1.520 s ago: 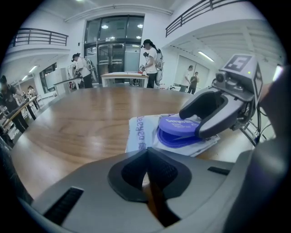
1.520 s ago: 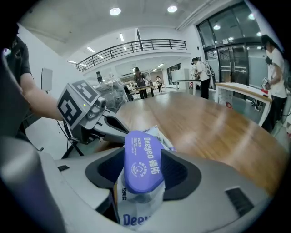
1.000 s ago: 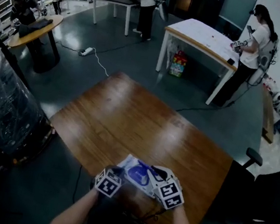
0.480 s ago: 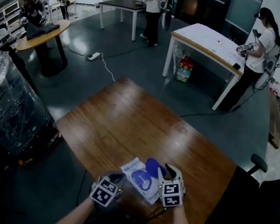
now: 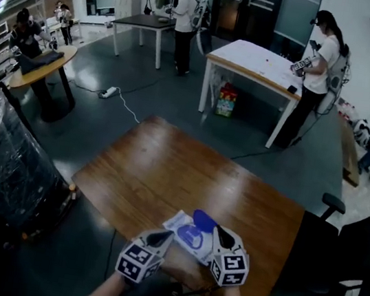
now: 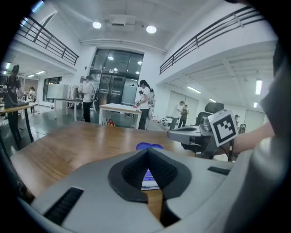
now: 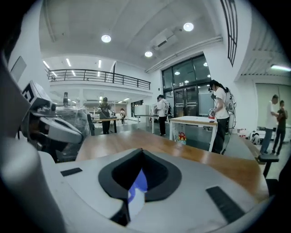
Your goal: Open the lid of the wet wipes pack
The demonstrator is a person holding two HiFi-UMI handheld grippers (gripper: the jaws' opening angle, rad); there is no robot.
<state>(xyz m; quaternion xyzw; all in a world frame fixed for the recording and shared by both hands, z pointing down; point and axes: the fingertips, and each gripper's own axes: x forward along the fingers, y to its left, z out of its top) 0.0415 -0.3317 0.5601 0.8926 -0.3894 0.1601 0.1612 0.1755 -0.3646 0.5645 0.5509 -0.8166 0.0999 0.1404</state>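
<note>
The wet wipes pack (image 5: 187, 237) lies flat near the front edge of the wooden table (image 5: 168, 169), white with a blue oval top. Its blue lid (image 5: 205, 219) stands flipped up at the far side. My left gripper (image 5: 165, 237) hovers over the pack's near left corner, jaws shut with nothing between them. In the left gripper view the pack (image 6: 149, 181) shows below the closed pads and the lid (image 6: 149, 146) beyond them. My right gripper (image 5: 219, 231) is shut beside the raised lid, to its right. A blue and white piece of the pack (image 7: 136, 189) shows under its jaws.
A black office chair (image 5: 329, 201) stands off the table's right end. A film-wrapped dark pallet (image 5: 3, 150) sits at the left. Further back a person stands at a white table (image 5: 262, 58), and other people are at more tables.
The blue lid has swung from lying flat to standing up. Both grippers have lifted off the pack, the left one the most, and the right jaws have closed.
</note>
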